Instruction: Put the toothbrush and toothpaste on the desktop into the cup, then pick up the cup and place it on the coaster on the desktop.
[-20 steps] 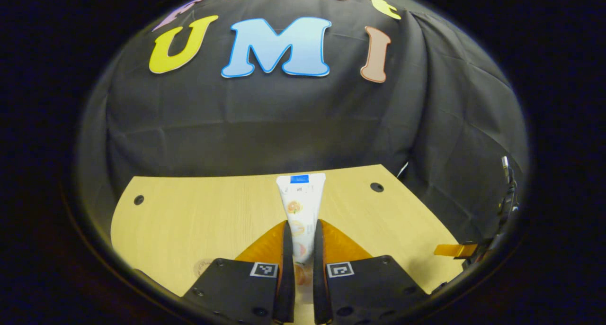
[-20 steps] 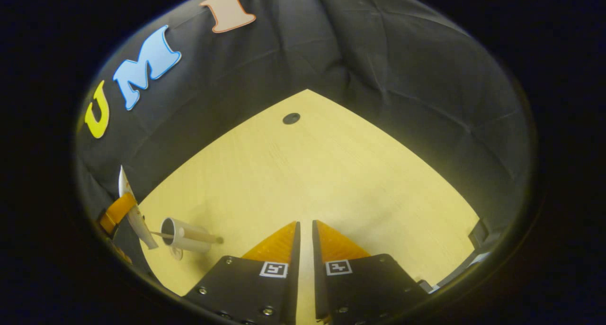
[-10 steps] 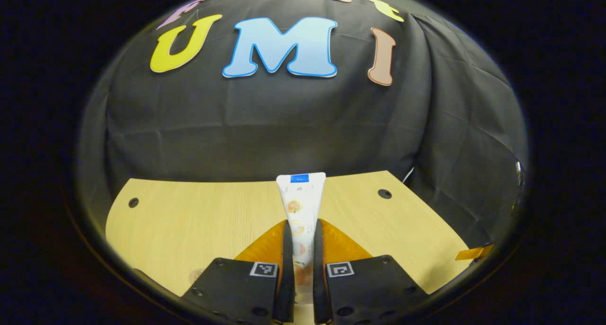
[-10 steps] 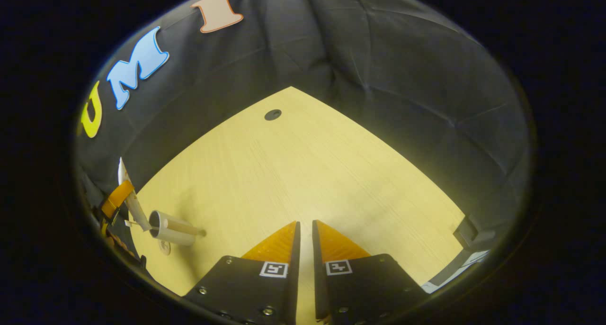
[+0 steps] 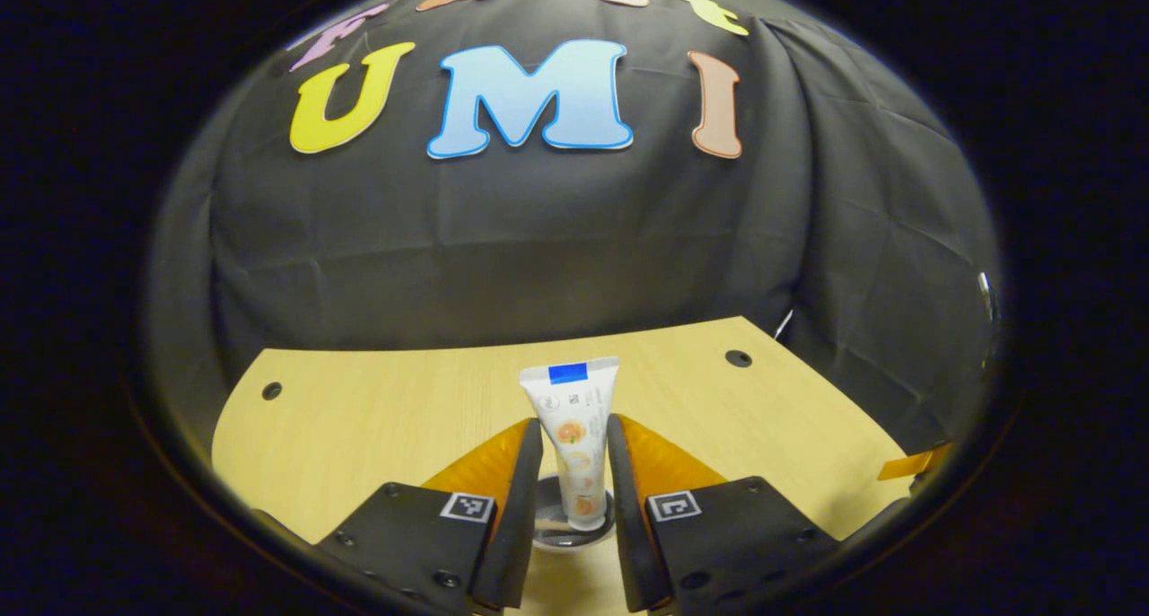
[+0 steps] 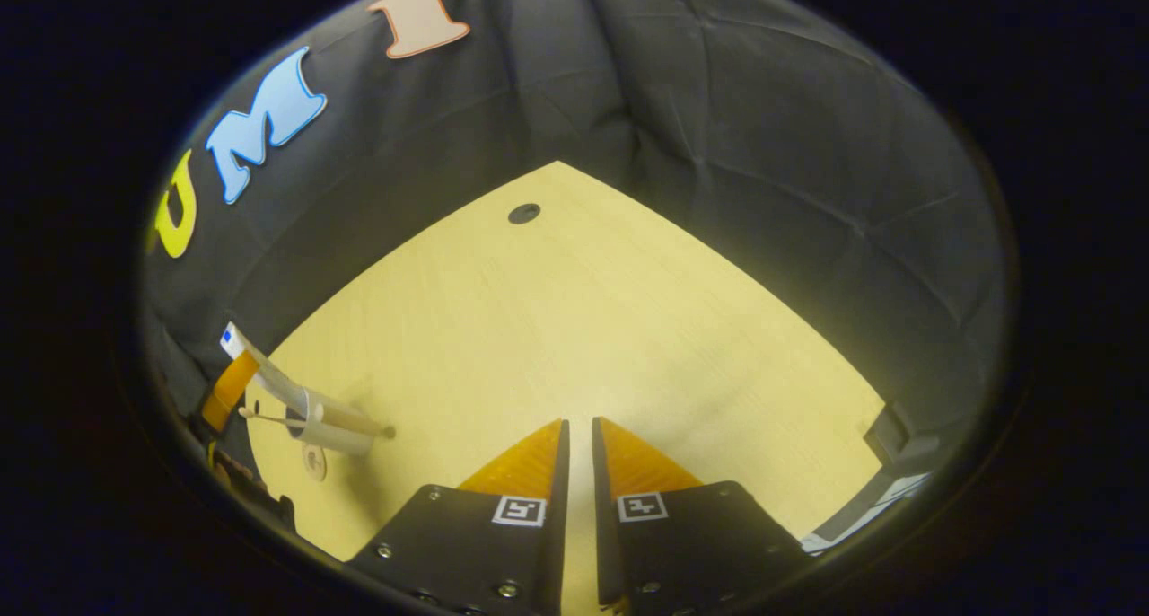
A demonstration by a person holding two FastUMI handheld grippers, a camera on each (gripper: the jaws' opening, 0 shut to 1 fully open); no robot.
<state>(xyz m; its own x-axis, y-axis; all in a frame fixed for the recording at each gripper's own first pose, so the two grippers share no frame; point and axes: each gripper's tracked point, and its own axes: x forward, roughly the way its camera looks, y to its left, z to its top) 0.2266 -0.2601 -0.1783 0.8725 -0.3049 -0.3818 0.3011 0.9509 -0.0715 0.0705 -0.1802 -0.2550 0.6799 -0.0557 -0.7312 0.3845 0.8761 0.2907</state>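
Observation:
The white toothpaste tube (image 5: 574,436), printed with orange fruit, stands upright with its lower end inside the cup (image 5: 548,515), directly below my left gripper (image 5: 574,429). That gripper is open, with a finger on each side of the tube. In the right gripper view, at the far left, the pale cup (image 6: 330,426) holds the leaning tube (image 6: 267,375) and the toothbrush (image 6: 269,416). A small round coaster (image 6: 314,462) lies on the table just beside the cup. My right gripper (image 6: 579,432) hangs over bare table, shut on nothing.
The light wooden table (image 5: 359,418) has round holes at its back corners (image 5: 271,390) (image 5: 738,358). Black cloth walls close in behind and to the right. The other gripper's orange finger (image 5: 911,463) shows at the right edge.
My left gripper's fingers have spread apart and let go of the tube, which has dropped into the cup. The right gripper has barely moved and stays shut.

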